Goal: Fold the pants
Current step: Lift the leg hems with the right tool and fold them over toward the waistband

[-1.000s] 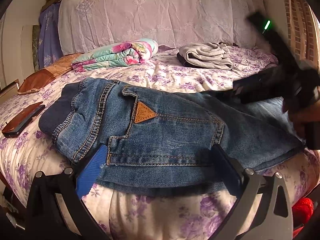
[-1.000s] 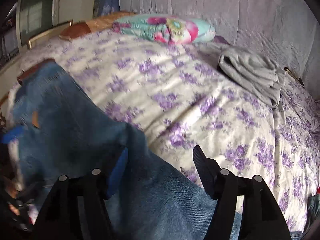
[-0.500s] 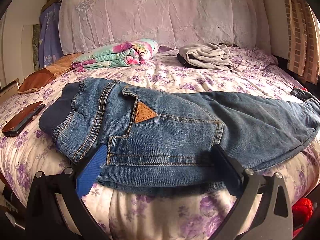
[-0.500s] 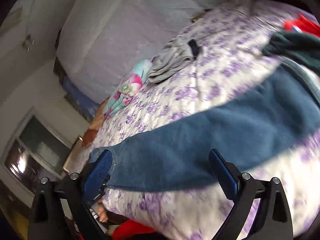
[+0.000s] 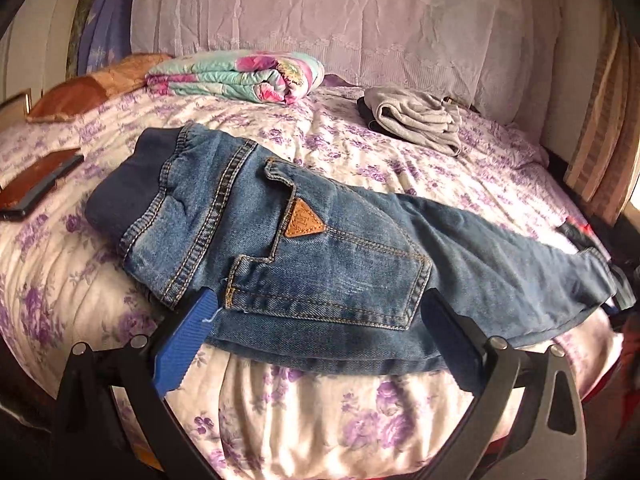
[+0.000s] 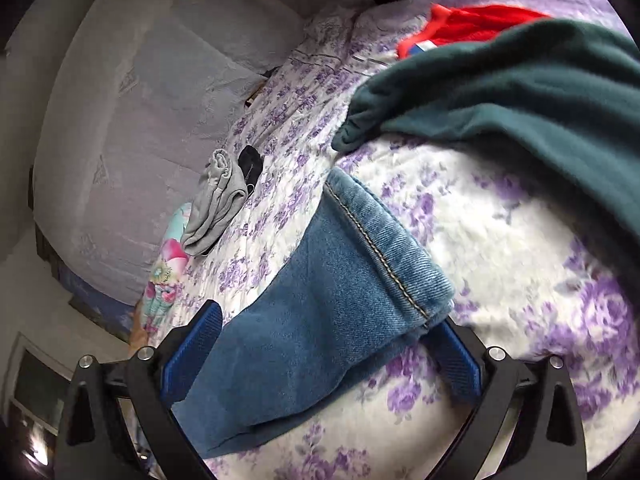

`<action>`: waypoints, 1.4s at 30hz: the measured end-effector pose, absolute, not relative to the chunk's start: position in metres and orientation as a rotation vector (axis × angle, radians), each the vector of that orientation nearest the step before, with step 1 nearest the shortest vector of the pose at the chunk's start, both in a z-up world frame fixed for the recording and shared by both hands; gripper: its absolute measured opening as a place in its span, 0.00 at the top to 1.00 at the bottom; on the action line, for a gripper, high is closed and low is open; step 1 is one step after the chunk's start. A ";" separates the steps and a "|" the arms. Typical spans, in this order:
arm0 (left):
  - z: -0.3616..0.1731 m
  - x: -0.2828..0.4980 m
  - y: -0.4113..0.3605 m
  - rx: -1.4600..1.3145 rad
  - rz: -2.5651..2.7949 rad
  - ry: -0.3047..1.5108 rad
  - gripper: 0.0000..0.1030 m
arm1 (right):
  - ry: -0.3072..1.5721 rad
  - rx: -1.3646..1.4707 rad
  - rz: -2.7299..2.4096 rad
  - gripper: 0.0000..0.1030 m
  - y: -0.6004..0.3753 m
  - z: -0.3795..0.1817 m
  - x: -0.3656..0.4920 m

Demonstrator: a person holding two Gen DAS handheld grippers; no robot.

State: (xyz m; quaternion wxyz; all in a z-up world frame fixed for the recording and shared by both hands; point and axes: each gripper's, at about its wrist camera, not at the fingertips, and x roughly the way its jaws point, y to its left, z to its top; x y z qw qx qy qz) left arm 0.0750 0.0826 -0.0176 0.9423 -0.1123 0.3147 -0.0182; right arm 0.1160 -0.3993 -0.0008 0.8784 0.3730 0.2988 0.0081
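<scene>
Left wrist view, jeans: the denim jeans (image 5: 320,256) lie on the floral bedspread (image 5: 328,412), already doubled leg on leg, waistband to the left and legs running off to the right
Left wrist view, long axis: it runs left to right across this camera, square to the way the fingers point
Left wrist view, left gripper (image 5: 316,340): jaws spread wide, holding nothing, its tips at the near edge of the seat beside the back pocket (image 5: 332,276); whether they touch the cloth I cannot tell
Left wrist view, other things: a phone (image 5: 38,186) well to the left, a rolled floral blanket (image 5: 236,78) and folded grey garment (image 5: 416,120) far behind
Right wrist view, hem: the stitched leg hem (image 6: 394,256) lies just ahead, between the spread fingers
Right wrist view, right gripper (image 6: 324,348): released, straddling the leg end, nothing pinched yet
Right wrist view, neighbours: a dark green garment (image 6: 520,92) and a red one (image 6: 476,24) lie beyond the hem
Judgement: the right gripper is nearer the hem, the left nearer the waist, so the coming fold likely carries the hem along the long axis toward the waistband
</scene>
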 end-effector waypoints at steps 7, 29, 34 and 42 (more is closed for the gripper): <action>-0.015 0.072 0.098 -0.337 -0.090 0.649 0.04 | 0.502 0.679 -0.042 0.76 -0.415 -0.018 0.093; 0.012 0.045 0.171 -0.549 0.031 0.562 0.04 | 0.475 -0.836 0.209 0.66 -0.030 -0.027 0.101; 0.007 0.052 0.176 -0.550 0.044 0.576 0.04 | 0.498 -0.492 0.423 0.31 -0.076 0.047 0.078; -0.004 0.061 0.169 -0.591 -0.011 0.636 0.04 | 0.534 -0.405 0.106 0.09 -0.094 0.045 0.156</action>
